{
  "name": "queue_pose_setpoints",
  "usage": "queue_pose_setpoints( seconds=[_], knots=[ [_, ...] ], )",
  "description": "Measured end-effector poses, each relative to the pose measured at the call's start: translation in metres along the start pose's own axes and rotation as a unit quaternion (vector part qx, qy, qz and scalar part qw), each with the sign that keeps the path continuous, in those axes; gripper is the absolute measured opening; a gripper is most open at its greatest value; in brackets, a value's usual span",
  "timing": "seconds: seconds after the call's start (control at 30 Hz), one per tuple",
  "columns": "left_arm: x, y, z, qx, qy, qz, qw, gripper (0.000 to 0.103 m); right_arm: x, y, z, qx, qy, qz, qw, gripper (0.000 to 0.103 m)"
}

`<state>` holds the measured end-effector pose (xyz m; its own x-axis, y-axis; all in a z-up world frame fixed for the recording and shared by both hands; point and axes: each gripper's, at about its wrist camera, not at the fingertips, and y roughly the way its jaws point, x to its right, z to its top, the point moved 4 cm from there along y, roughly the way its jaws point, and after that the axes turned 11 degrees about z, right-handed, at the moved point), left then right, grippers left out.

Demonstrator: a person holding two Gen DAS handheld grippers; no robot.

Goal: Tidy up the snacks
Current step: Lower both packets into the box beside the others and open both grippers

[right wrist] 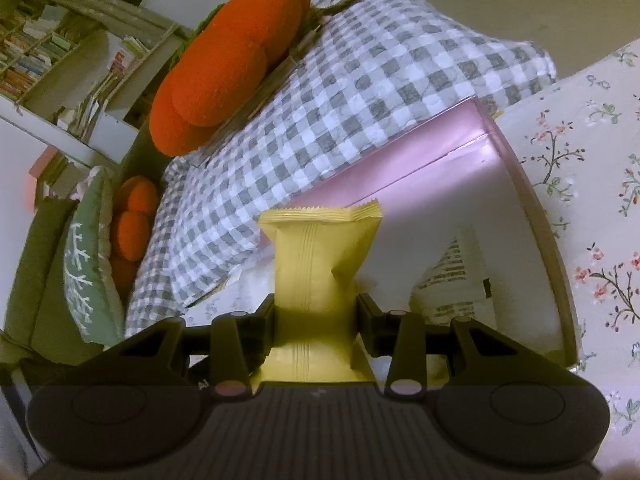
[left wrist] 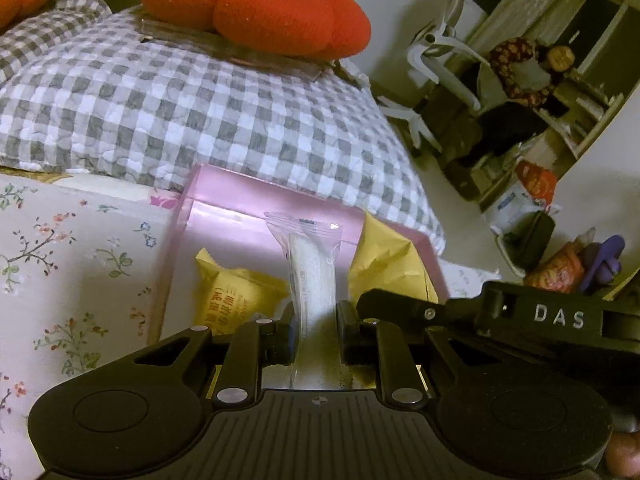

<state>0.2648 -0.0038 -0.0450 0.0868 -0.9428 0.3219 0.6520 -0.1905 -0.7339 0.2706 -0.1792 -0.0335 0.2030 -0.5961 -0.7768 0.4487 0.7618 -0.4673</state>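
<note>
Left tool [left wrist: 314, 320] pinching clear-wrapped snack [left wrist: 310, 268] above pink box [left wrist: 240, 196] holding yellow packet [left wrist: 236, 292]. Right tool [right wrist: 316, 312] pinching yellow snack pack [right wrist: 316, 256] over same box on bed.

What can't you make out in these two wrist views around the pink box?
- Left wrist view: left gripper and clear packet hide part of the pink box floor.
- Same view: print on the loose yellow packet is too blurred to read.
- Right wrist view: held yellow packet shows only its seam side.

Floral bed [left wrist: 60, 248]: pink box [left wrist: 224, 192], checked pillow [left wrist: 180, 112].
</note>
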Motion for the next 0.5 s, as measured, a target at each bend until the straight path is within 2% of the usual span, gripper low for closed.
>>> queue_pose_setpoints(
  seconds=[0.13,0.23,0.5],
  knots=[
    [0.0027,0.0079,-0.0042,0.002,0.029,0.021,0.9993,0.017,0.0068,0.0060,0.0000,-0.003,-0.043,-0.045,0.998,0.037],
    [0.0041,0.0104,-0.0054,0.012,0.055,0.043,0.9975,0.018,0.0064,0.0090,-0.0007,-0.005,-0.093,-0.093,0.991,0.037],
    [0.0063,0.0033,-0.0008,0.026,0.064,0.050,0.9963,0.026,0.0019,0.0020,-0.0013,0.010,-0.114,-0.113,0.987,0.041]
  ],
)
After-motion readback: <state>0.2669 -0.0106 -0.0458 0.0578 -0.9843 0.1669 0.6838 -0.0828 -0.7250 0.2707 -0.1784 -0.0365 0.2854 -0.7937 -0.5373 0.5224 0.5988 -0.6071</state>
